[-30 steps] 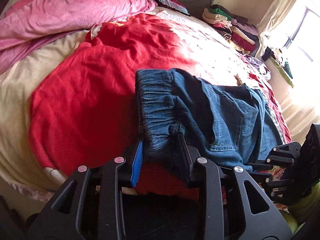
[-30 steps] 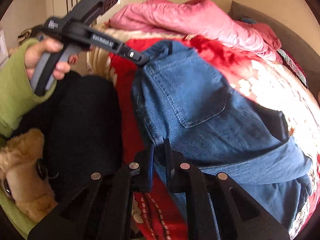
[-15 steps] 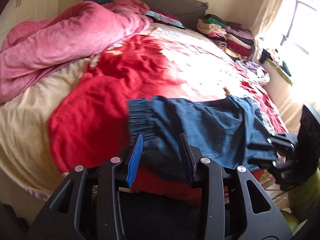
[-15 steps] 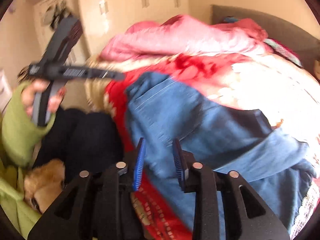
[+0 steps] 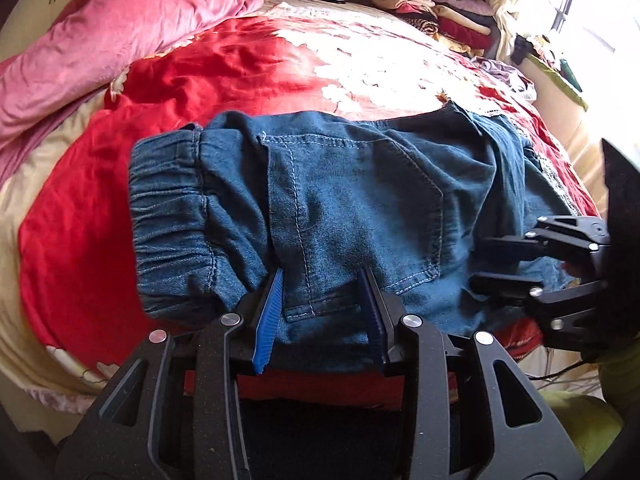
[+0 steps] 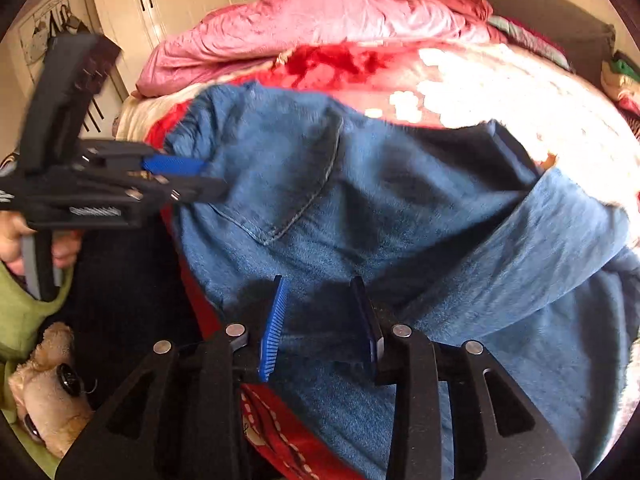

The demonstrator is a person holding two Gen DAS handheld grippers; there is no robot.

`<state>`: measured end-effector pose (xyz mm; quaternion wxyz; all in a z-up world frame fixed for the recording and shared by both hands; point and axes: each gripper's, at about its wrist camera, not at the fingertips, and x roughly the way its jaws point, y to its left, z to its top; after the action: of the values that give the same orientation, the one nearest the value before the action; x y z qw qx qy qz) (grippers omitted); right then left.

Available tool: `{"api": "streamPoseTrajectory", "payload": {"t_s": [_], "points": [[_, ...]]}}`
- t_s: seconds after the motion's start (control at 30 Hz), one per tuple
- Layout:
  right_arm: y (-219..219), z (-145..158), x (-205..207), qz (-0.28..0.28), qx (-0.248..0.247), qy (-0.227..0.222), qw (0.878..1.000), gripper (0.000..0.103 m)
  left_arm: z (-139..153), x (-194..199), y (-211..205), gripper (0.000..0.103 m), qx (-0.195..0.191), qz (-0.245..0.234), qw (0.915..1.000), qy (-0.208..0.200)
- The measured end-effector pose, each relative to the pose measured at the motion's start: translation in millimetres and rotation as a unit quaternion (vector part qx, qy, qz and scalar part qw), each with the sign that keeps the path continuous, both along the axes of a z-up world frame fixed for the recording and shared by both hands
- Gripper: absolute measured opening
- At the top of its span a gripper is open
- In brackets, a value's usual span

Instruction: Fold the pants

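Blue denim pants (image 5: 352, 208) are lying bunched on the red bedspread (image 5: 80, 208), near the lower edge of the bed, taking up the center of both views. Elastic waistband sits at center-left of the left wrist view, back pocket w/ light stitching right in the middle.

Left claw (image 5: 322, 312) is at bottom center of its own view, jaws parted w/ the pants' near edge in between, pads not pinching it afaict, so it's let go. It's been easing wider. From the right wrist cam it shows at mid-left (image 6: 192, 178), held by a hand (image 6: 12, 240) in a green sleeve (image 6: 20, 320).

Right claw (image 6: 320, 320) bottom center of its view, jaws also apart & have just been opening, denim lying between them but not squeezed, so released too. In the left view it pokes in from the right edge (image 5: 484, 264), tips over the fabric.

Pink duvet (image 5: 120, 40) heaped upper left, stack of folded clothes (image 5: 440, 12) upper right by the window.
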<state>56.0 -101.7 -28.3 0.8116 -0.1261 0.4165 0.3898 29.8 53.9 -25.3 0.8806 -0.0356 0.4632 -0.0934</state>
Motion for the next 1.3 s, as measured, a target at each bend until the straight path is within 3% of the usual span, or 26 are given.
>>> {"api": "streamPoseTrajectory", "payload": {"t_s": [0.07,0.1,0.13,0.4,0.73,0.93,1.13,1.3], "points": [[-10.0,15.0,-3.0,-0.011,0.016,-0.022,1.000,0.038,6.0,-6.1,-0.6,0.033,0.003,0.002,0.9999,-0.010],[-18.3,22.6,-2.3,-0.024,0.025,-0.031,0.999,0.054,10.6,-9.5,-1.8,0.036,0.003,0.001,0.9999,-0.016],[-25.9,27.7,-2.4,-0.034,0.031,-0.037,0.998,0.060,15.2,-12.6,-3.2,0.042,0.002,0.000,0.9998,-0.021],[-85.7,52.5,14.2,-0.138,0.055,-0.060,0.987,0.063,56.7,-29.2,-30.5,0.056,-0.004,-0.035,0.9967,-0.073],[-109.5,60.5,58.7,-0.189,0.040,-0.067,0.979,0.063,36.7,-2.1,-97.9,0.057,-0.053,-0.123,0.9906,-0.025],[-99.0,59.0,118.9,-0.211,0.012,-0.056,0.976,0.063,12.7,26.4,-134.2,0.047,-0.076,-0.157,0.9845,0.021],[-79.7,38.1,183.6,-0.231,-0.018,-0.009,0.973,0.063,-2.6,54.8,-149.8,0.039,-0.082,-0.151,0.9844,0.037],[-65.6,9.6,224.6,-0.241,-0.057,0.011,0.969,0.063,-7.4,59.0,-154.2,0.021,-0.088,-0.149,0.9843,0.034]]}}
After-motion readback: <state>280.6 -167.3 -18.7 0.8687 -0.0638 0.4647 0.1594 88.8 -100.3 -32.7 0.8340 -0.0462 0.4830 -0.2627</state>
